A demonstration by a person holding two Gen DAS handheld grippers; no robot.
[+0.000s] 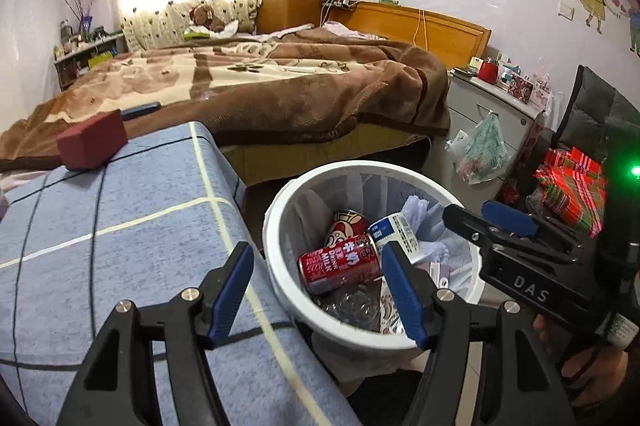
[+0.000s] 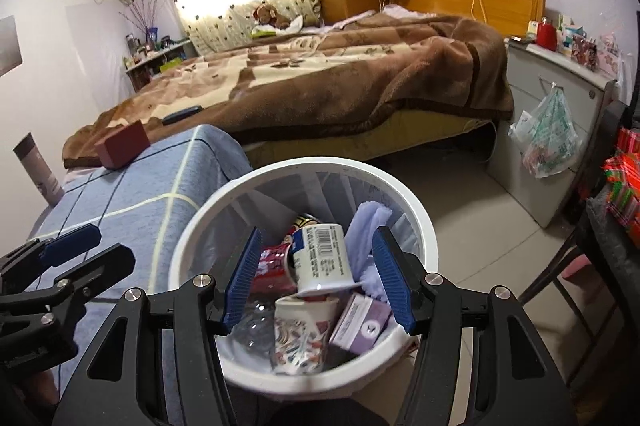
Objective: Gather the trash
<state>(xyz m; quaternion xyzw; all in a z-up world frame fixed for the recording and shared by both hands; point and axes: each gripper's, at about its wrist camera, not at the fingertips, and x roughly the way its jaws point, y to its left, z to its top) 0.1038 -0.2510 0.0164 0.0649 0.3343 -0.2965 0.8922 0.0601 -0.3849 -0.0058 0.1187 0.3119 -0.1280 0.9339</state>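
A white round trash bin (image 1: 280, 194) (image 2: 416, 214) stands on the floor beside a blue-covered table. It holds a red milk can (image 1: 340, 262) (image 2: 272, 262), a white and blue cup (image 2: 324, 258) (image 1: 396, 230), a patterned paper cup (image 2: 300, 334), a purple box (image 2: 360, 322), a clear plastic bottle (image 2: 252, 326) and pale crumpled paper (image 2: 364, 226). My left gripper (image 1: 320, 290) is open and empty, over the bin's left rim. My right gripper (image 2: 320, 278) is open and empty, right above the bin; it also shows in the left wrist view (image 1: 496, 222).
The blue checked table (image 1: 120, 226) (image 2: 132, 194) carries a dark red box (image 1: 92, 142) (image 2: 122, 144) and a grey tube (image 2: 38, 170). A bed with a brown blanket (image 1: 280, 82), a grey cabinet (image 2: 560, 114) with a hanging plastic bag (image 2: 548, 134) and a dark chair (image 2: 580, 258) surround the bin.
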